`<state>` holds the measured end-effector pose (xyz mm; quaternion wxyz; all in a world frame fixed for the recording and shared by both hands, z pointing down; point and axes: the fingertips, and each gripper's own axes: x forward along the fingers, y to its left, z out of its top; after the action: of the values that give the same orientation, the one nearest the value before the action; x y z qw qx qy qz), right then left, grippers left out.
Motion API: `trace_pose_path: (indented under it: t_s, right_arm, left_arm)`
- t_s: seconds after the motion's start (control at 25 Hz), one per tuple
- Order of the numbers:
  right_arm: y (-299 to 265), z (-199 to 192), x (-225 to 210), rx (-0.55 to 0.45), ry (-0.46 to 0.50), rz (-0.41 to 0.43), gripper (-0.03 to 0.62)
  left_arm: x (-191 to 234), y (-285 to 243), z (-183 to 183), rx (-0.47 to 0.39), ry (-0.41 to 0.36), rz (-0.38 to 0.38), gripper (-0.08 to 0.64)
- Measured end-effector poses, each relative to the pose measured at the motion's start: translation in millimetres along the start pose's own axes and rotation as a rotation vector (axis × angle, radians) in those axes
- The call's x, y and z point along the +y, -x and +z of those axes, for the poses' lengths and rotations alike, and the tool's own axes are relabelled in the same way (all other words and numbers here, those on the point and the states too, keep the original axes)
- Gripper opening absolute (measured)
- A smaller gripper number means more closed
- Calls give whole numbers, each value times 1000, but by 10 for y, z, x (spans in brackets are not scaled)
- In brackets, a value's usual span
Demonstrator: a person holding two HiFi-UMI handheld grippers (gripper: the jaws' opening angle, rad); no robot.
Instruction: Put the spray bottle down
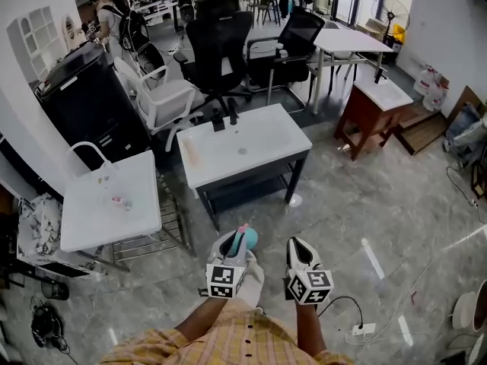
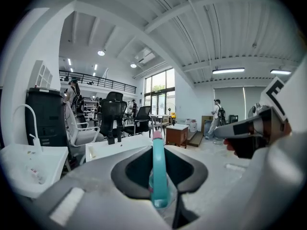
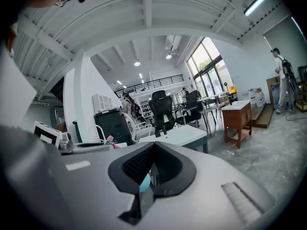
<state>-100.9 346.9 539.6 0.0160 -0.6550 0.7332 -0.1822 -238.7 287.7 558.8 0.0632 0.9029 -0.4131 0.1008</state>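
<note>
While I look down through the head view, both grippers are held out in front of me, above a grey marbled floor (image 1: 365,196). My left gripper (image 1: 237,248) is clamped on the spray bottle (image 2: 159,176) — a teal bottle with a pink tip, standing upright between the jaws, with the dark pads against its sides. The bottle is in the air, short of the near edge of the white table (image 1: 266,131) ahead, and rests on no surface. My right gripper (image 1: 298,243) is just beside the left one, with its jaws drawn together and nothing held between them.

Two small black objects (image 1: 219,122) stand at the far edge of the white table, toward its left corner. A smaller white table (image 1: 91,219) sits to the left, with a few tiny items on it too small to make out. Black office chairs (image 1: 221,40) stand behind the white table, and a red-brown wooden cabinet (image 1: 365,120) with a pale top stands to the right. A white power strip (image 1: 364,329) lies on the floor near my right side — its cord curls toward me.
</note>
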Motion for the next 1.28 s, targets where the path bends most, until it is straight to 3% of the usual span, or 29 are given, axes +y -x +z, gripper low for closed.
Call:
trace_pose_path:
  t_s: [0.52,0.92,1.28]
  right_arm:
    - [-1335,608,-757,5,34,-40,-1]
    - [-2376,1082,-1097,12,59,-66,-1]
    - [-3179,1276,-1279,14,78,-59,0]
  left_arm:
    - [395,-1626,385,-15,10,-39,69]
    - [928,-2545,756,-18,1,-42,69]
    - [1278,-3231,836,-23,11,-56,69]
